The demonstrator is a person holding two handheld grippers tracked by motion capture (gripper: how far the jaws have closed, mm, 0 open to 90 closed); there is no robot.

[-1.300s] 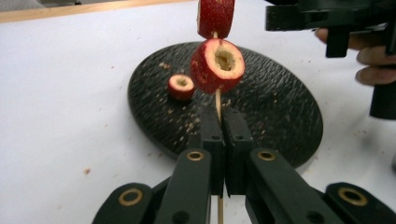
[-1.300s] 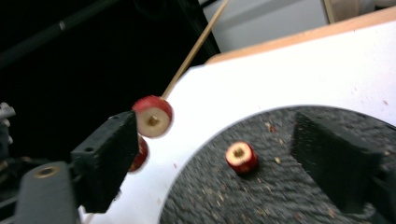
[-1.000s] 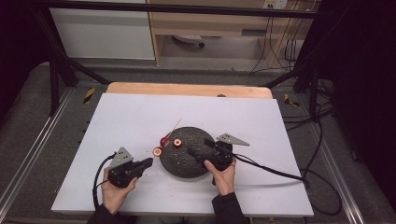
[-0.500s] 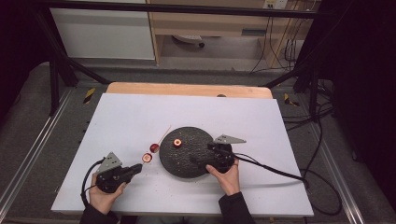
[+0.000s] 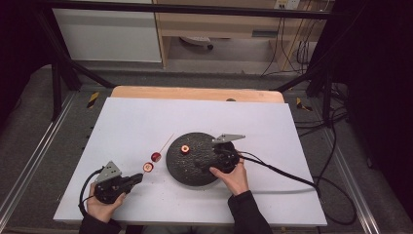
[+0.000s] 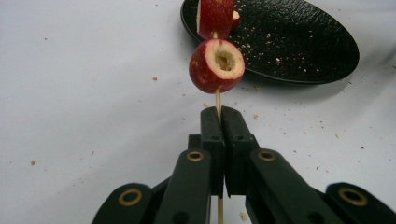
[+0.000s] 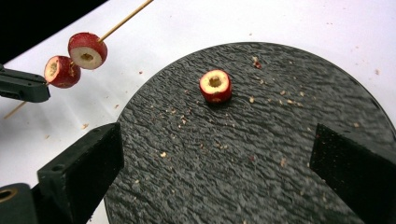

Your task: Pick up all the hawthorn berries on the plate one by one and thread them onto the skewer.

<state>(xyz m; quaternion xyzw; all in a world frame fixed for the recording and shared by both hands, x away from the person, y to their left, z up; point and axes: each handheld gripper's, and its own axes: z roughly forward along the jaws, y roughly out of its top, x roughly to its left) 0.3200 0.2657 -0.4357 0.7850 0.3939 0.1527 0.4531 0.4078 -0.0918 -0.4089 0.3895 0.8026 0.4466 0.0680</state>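
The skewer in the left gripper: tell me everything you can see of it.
The skewer is a thin, pale wooden stick, clamped between the shut jaws of the left gripper. Two cored red fruit pieces are threaded on it, close together near the gripper. Its bare tip runs on past them over the white table, beside the black plate.

left gripper [image 5: 137,178] holds skewer [image 5: 164,143] with two fruit pieces; right gripper [image 5: 200,165] over black plate [image 5: 181,170].

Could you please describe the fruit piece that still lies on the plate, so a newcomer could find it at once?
Find the round black plate in the middle of the white table. On its far left part lies one red cored fruit piece, hollow side up. Unlike the two threaded fruits just left of the plate, it sits loose, off the skewer.
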